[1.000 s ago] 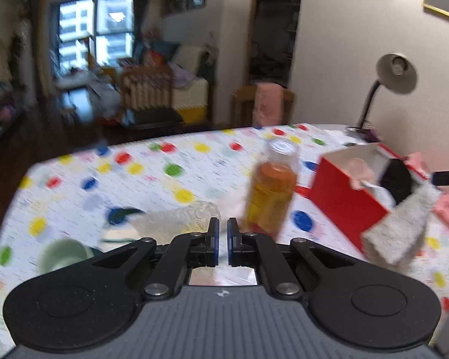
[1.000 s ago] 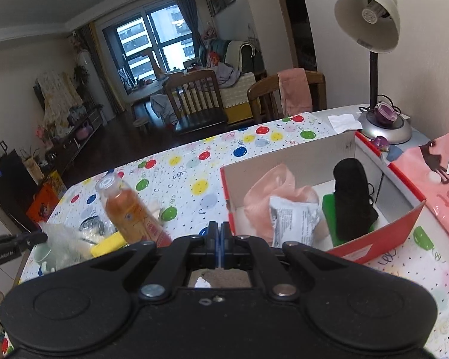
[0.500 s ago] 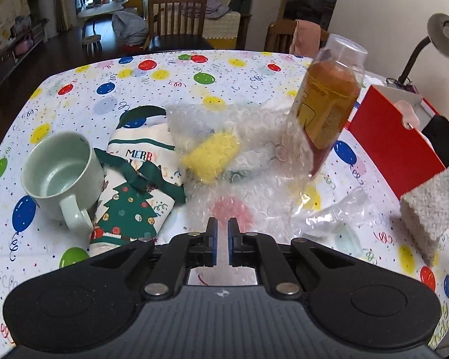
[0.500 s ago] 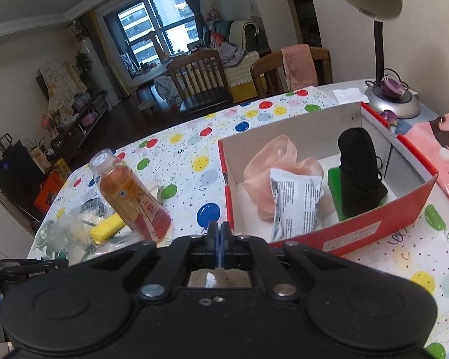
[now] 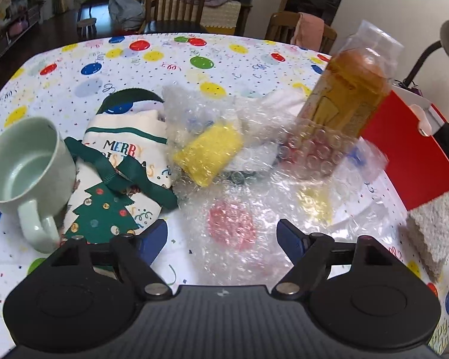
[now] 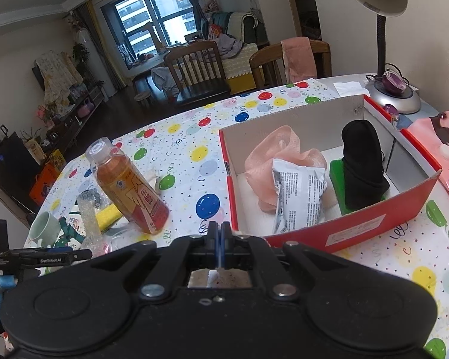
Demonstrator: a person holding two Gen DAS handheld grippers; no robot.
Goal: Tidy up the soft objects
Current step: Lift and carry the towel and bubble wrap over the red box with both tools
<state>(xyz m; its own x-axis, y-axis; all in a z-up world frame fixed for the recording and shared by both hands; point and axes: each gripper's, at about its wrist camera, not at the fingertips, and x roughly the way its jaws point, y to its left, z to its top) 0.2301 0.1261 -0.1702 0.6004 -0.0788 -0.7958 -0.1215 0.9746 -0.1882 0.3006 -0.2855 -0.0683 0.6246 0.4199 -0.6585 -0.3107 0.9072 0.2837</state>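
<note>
Left wrist view has your left gripper (image 5: 223,234) spread wide, hovering low over the crinkled bubble wrap (image 5: 254,209) on the balloon-print tablecloth (image 5: 164,59); that looks like your next pick, and the sheet is thin and slippery, so you'd want to pinch a raised fold rather than the flat film; a yellow sponge (image 5: 208,152) sits tucked under the wrap, beside the cloth Christmas bag (image 5: 116,185) and the glazed green mug (image 5: 24,167); the hard plastic drink bottle (image 5: 344,104) stands on the wrap's far edge, so a tug might tip it. Your right gripper (image 6: 218,233) is pressed together on a fuzzy beige sponge (image 5: 440,227), held just short of the red cardboard box (image 6: 374,224); inside already lie a pink mesh puff (image 6: 281,155), a foil packet (image 6: 299,191) and a black fabric piece (image 6: 362,161); carry it over the near wall and let go.
</note>
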